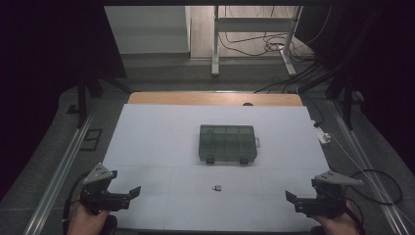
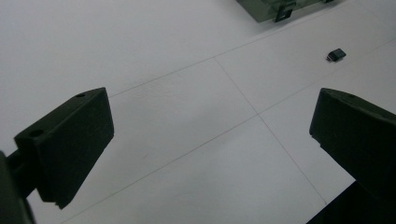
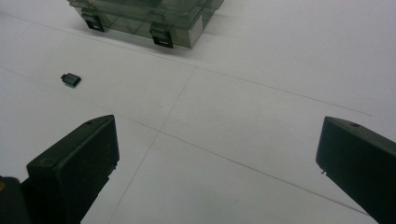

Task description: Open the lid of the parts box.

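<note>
Straight ahead on the white table point(image 1: 161, 137) I see a small dark block point(image 1: 217, 187), flat and roughly rectangular, lying alone near the front edge about midway between my two grippers. Behind it, well apart, sits a smoky translucent compartment box point(image 1: 227, 143), lid down, with two dark latches facing me; nothing stands between the block and either gripper. My left gripper point(image 1: 128, 195) and right gripper point(image 1: 293, 199) hover at the front corners, jaws spread wide and holding nothing.
</note>
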The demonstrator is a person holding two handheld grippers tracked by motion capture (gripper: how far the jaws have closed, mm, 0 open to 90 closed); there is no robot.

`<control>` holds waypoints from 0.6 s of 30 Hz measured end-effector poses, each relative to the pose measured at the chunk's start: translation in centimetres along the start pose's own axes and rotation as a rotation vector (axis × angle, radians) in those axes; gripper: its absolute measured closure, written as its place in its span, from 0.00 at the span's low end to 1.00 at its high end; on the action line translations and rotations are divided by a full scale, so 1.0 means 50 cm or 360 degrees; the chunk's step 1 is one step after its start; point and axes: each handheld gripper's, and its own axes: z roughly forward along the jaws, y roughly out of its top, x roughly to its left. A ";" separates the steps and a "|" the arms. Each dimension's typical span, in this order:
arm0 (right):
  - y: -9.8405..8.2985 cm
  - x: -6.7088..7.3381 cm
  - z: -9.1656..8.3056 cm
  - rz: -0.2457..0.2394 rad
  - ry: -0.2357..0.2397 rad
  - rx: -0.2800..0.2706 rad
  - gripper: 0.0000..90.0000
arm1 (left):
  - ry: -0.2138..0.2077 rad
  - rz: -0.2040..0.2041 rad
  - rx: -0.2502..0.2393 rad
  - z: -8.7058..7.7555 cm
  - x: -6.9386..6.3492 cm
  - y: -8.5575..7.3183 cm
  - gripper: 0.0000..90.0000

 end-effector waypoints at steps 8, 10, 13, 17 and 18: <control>0.001 0.002 0.001 -0.0009 0.0007 -0.0002 0.00 | -0.0003 -0.0014 -0.0004 -0.001 0.002 -0.002 0.00; 0.001 0.002 0.001 -0.0008 0.0012 0.0000 0.00 | 0.0000 -0.0009 0.0005 0.000 0.002 -0.001 0.00; 0.001 0.001 0.001 -0.0006 0.0014 -0.0003 0.00 | -0.0001 -0.0011 0.0011 0.001 0.002 0.000 0.00; 0.001 0.001 0.000 -0.0005 0.0021 -0.0007 0.00 | -0.0010 -0.0029 0.0005 0.000 0.004 0.000 0.00; 0.001 0.001 -0.001 -0.0012 0.0027 -0.0014 0.00 | -0.0015 -0.0036 0.0001 0.000 0.005 0.000 0.00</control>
